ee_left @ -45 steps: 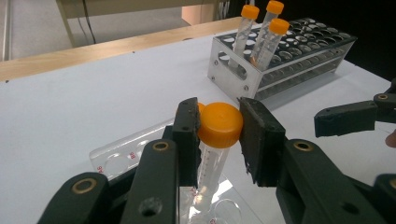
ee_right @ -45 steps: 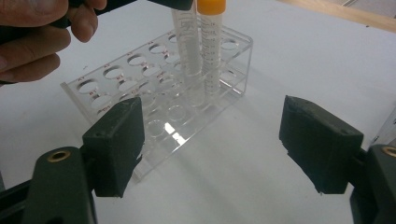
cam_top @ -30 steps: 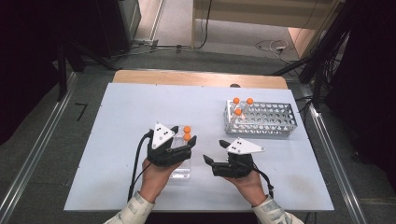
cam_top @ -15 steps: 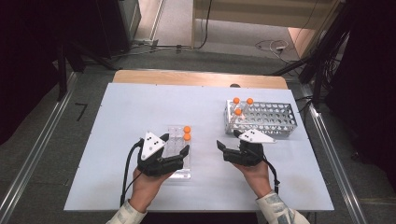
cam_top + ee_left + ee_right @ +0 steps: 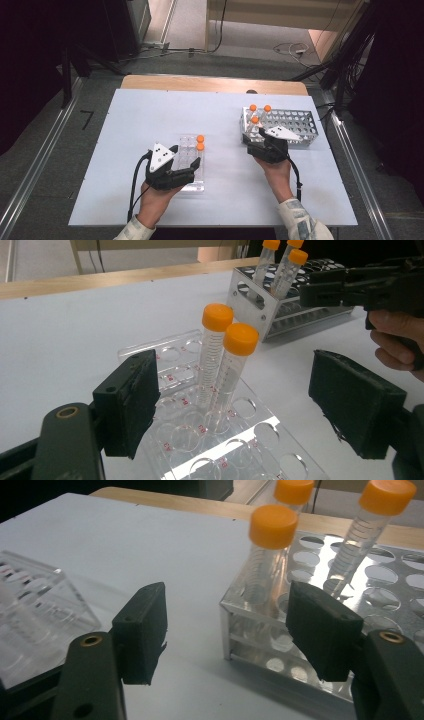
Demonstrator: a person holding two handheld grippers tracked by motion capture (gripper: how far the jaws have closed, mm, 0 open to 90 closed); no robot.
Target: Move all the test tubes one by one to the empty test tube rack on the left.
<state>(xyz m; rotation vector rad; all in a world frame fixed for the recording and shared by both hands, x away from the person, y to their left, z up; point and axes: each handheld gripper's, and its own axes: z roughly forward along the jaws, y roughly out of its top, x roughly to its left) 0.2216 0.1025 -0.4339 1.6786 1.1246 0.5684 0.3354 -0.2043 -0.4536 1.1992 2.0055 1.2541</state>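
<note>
Tubes are being moved one at a time from the metal rack (image 5: pixel 295 131) into the clear rack (image 5: pixel 190 162), and by the look of it the job is a little under halfway along. Two orange-capped tubes (image 5: pixel 227 367) are already standing side by side in the clear rack, at its end farthest from the person, leaning a touch. Three more orange-capped tubes (image 5: pixel 256 122) are waiting in the metal rack, bunched at the end of it that faces the clear rack; the other holes of the metal rack are lying empty.

The left tongs (image 5: pixel 186 175) are sitting at the near end of the clear rack, jaws apart and holding nothing after just opening, the two placed tubes standing free beyond them. The right tongs (image 5: pixel 235 625) are lining up on the nearest tube (image 5: pixel 267 560) of the metal rack; their jaws have just been closing in, yet in the right gripper view they are standing apart, with that tube just beyond the pads rather than squeezed by them, so it is not yet gripped.

Left to do, as I judge it: clamp this tube, carry it across the counter (image 5: pixel 150 115) to a free hole of the clear rack, then do the same for the remaining two.
</note>
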